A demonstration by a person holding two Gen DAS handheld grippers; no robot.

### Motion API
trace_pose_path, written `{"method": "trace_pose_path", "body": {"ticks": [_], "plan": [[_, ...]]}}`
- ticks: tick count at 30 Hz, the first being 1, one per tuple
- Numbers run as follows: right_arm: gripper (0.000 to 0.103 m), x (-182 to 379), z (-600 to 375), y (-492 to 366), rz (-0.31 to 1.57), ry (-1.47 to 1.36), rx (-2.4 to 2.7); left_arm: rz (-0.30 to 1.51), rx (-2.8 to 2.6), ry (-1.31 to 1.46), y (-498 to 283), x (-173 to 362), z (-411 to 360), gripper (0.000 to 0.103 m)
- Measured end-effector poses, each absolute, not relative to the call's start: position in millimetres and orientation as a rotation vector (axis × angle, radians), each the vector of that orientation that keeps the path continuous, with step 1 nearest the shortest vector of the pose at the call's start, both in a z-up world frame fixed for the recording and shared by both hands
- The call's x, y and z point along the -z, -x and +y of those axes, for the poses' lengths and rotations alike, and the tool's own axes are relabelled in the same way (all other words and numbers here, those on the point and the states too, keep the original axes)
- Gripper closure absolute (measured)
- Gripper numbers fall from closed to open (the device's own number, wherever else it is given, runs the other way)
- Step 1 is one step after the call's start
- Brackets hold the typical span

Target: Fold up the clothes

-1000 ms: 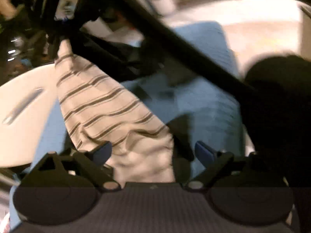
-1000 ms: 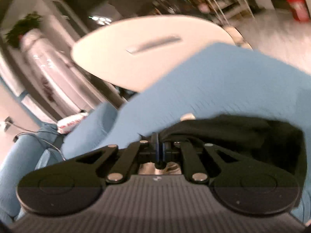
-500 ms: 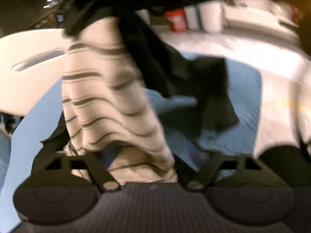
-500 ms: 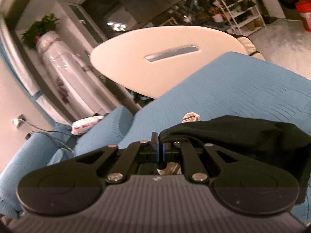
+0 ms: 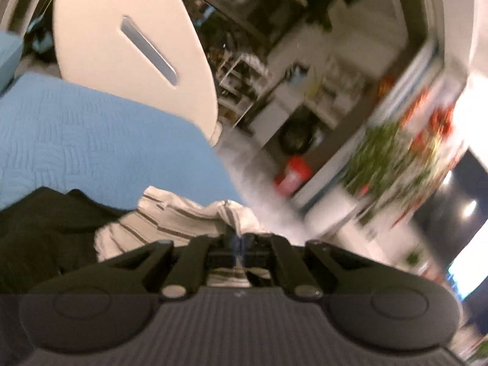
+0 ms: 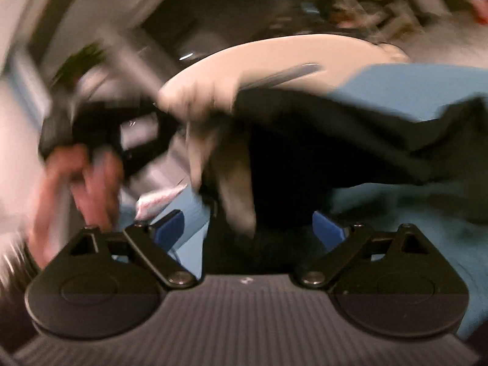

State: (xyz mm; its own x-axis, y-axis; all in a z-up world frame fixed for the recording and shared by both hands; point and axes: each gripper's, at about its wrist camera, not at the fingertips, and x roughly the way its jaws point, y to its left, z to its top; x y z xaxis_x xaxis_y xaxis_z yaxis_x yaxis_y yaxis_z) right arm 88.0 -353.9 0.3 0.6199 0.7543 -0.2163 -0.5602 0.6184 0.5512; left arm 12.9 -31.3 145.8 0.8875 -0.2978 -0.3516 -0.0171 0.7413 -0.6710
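My left gripper (image 5: 239, 242) is shut on a bunched edge of the white striped cloth (image 5: 183, 222). A black cloth (image 5: 45, 225) lies beside the striped cloth on the blue quilted cover (image 5: 91, 140). In the right wrist view my right gripper (image 6: 250, 228) stands open, its blue pads (image 6: 170, 227) wide apart. The black cloth (image 6: 320, 140) and a pale fold of the striped cloth (image 6: 235, 189) hang blurred between and beyond the fingers. I cannot tell whether the two cloths are one garment. A hand (image 6: 76, 180) holds the left gripper's body (image 6: 100, 131) at the upper left.
A white oval table (image 5: 122, 45) stands just behind the blue cover (image 6: 427, 228). Beyond it are shelves, a red bucket (image 5: 292, 174) on the floor and a blurred plant (image 5: 390, 158). Both views are smeared by motion.
My left gripper has gone from open to shut on the striped cloth and swung upward. My right gripper has gone from shut on the black cloth to open.
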Motion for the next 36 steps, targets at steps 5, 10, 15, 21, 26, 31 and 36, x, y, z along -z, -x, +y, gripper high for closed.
{"method": "trace_pose_path", "body": {"ticks": [5, 10, 15, 21, 26, 31, 36], "plan": [[0.025, -7, -289, -102, 0.483, -0.283, -0.866, 0.308, 0.157, 0.845, 28, -169, 20, 0.1], [0.094, -41, -256, -105, 0.587, -0.149, -0.895, 0.09, 0.091, 0.864, 114, -206, 75, 0.1], [0.095, -186, -294, -54, 0.068, 0.061, -0.727, -0.17, 0.139, 0.801, 211, -259, 85, 0.1], [0.094, -322, -336, 80, -0.652, 0.185, -0.606, -0.653, 0.185, 0.602, 339, -335, 7, 0.099], [0.093, -346, -363, 47, -0.462, 0.141, -0.771, -0.584, 0.186, 0.657, 334, -343, -7, 0.098], [0.093, -313, -374, -45, -0.001, 0.088, -0.94, -0.214, 0.143, 1.03, 246, -278, 36, 0.098], [0.093, -285, -385, -58, 0.082, 0.145, -0.903, -0.01, 0.116, 1.175, 207, -217, 54, 0.099]]}}
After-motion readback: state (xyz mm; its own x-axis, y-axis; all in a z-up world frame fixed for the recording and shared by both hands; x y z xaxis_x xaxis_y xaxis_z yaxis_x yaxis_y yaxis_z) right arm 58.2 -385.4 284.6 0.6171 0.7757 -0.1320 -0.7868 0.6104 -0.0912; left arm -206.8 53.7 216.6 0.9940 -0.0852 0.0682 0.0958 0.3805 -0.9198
